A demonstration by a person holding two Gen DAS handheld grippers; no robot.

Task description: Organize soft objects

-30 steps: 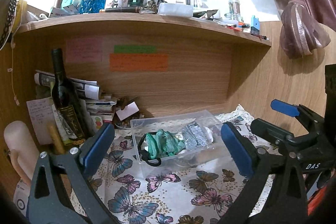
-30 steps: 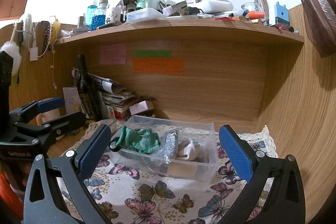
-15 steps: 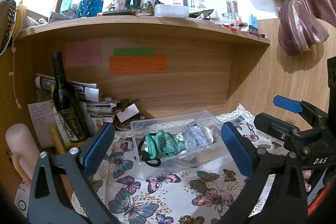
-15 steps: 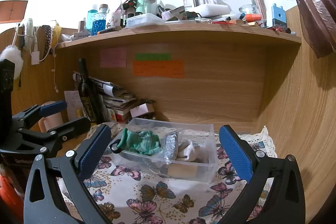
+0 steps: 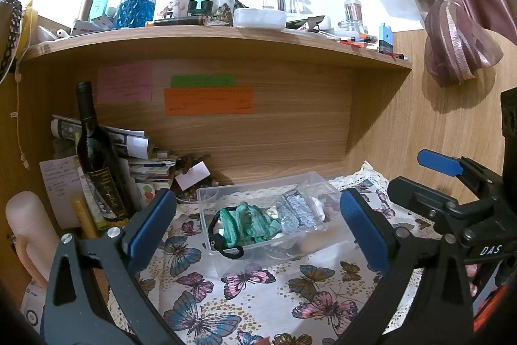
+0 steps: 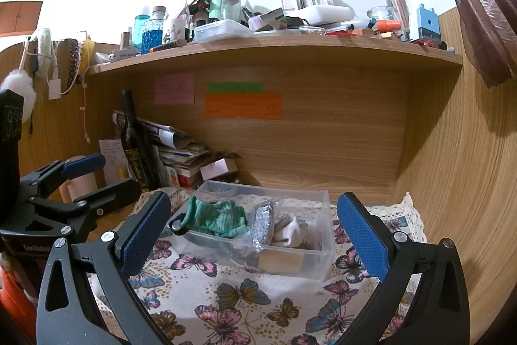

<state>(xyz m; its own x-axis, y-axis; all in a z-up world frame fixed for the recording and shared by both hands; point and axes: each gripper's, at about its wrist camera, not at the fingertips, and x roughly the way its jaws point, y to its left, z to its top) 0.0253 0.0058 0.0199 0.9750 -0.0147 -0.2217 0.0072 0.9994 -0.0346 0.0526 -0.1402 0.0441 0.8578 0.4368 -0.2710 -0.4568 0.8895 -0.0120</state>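
the left gripper [image 5: 255, 228] was wide open with nothing between its blue pads, held above the butterfly cloth [image 5: 258, 290] and aimed at the clear plastic bin [image 5: 226, 267]. the right gripper [image 6: 253, 230] was just as open and just as empty, facing the same bin from the other side.

over the last second both grippers had drawn back a little and lifted: the bin had shrunk slightly and sat lower in both views, while its contents had not shifted. i'd judge from this that the soft things were already placed and the hands were retreating, so the task looked at or near its end, or between items.

inside the bin lay the green striped cloth [image 6: 219, 217] with a black loop hanging over the near left rim, a silvery glittery pouch [image 6: 263, 222] standing on edge beside it, and a white soft piece [image 6: 289, 231] to its right. a tan block [image 6: 279, 262] showed through the front wall.

beyond the bin stood a dark wine bottle [image 5: 97, 157] against a stack of papers [image 5: 142, 160], under a cluttered shelf [image 5: 213, 37].

hard to read: what the green cloth actually was, what lay beneath the pouch, and the bin's floor, blurred by the plastic. any loose items nearer the person were cut off below the frames.
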